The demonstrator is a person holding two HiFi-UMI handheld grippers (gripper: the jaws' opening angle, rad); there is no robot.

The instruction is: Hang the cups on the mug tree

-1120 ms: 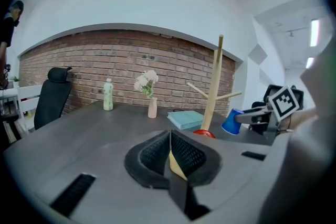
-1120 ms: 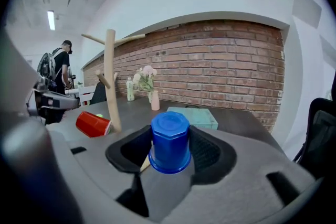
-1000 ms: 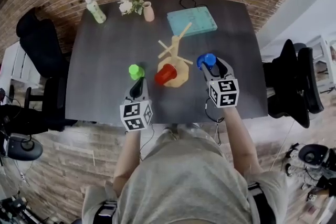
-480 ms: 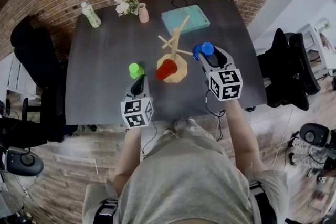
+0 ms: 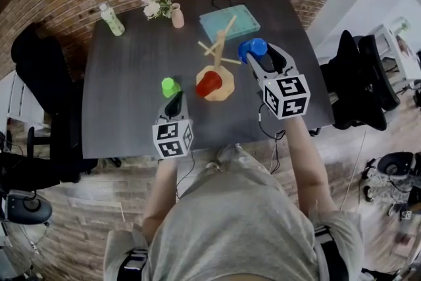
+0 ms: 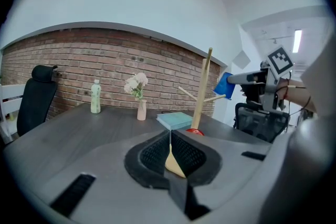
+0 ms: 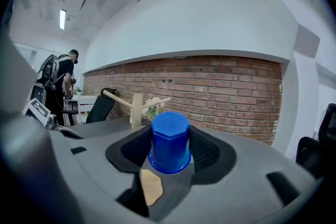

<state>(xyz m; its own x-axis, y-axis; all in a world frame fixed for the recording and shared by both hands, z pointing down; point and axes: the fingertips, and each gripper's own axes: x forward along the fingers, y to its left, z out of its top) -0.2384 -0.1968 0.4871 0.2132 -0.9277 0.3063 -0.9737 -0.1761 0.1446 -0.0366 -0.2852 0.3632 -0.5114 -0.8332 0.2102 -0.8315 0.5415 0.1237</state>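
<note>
The wooden mug tree (image 5: 220,54) stands mid-table on its pale base (image 5: 223,90). A red cup (image 5: 208,83) lies on its side against the base. Left of it a green cup (image 5: 170,86) stands on the table. My right gripper (image 5: 258,57) is shut on a blue cup (image 5: 252,49), held in the air just right of the tree's pegs. In the right gripper view the blue cup (image 7: 169,150) sits upside down between the jaws, with the tree (image 7: 136,108) beyond. My left gripper (image 5: 174,104) is shut and empty, just in front of the green cup.
A teal book (image 5: 229,22) lies behind the tree. A pink vase of flowers (image 5: 176,15) and a pale green bottle (image 5: 112,20) stand at the table's far left. Black chairs (image 5: 41,69) flank both sides of the table (image 5: 125,102). A brick wall runs behind.
My right gripper has carried the blue cup away from me and higher, closer to the tree's pegs. The left gripper has stayed by the green cup.
</note>
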